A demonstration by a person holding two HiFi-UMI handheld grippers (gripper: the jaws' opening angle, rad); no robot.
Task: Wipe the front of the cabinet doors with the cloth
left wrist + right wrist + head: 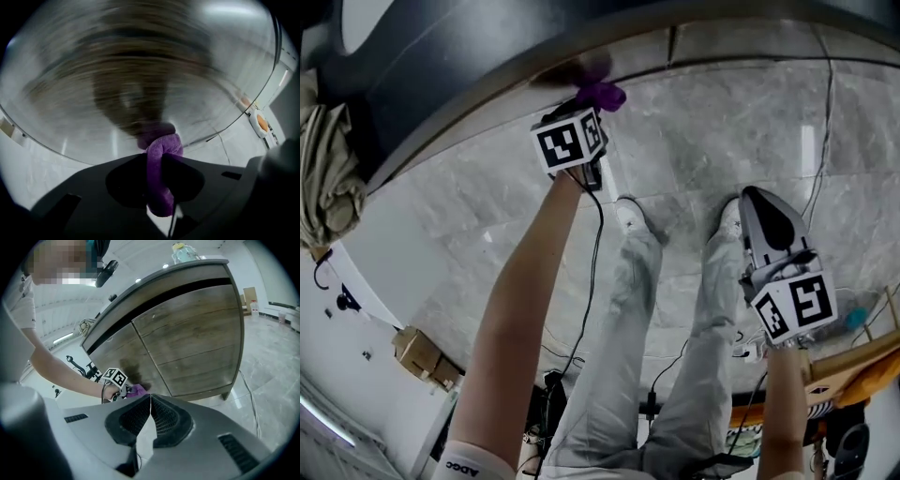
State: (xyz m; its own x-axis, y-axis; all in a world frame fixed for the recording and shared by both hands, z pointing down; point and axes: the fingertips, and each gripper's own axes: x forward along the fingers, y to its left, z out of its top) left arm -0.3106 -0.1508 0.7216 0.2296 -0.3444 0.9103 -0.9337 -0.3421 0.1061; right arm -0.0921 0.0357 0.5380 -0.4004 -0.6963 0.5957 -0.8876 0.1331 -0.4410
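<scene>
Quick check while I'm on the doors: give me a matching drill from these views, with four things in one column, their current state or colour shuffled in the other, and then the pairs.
Things
A. left gripper
B. right gripper
C. cloth
D. cabinet doors

States
1. brown wood grain, both closed
2. purple, its end against a door front
3. jaws together, nothing between them, held away from the cabinet
4. jaws clamped on the cloth

Pairs: A-4, B-3, C-2, D-1
</scene>
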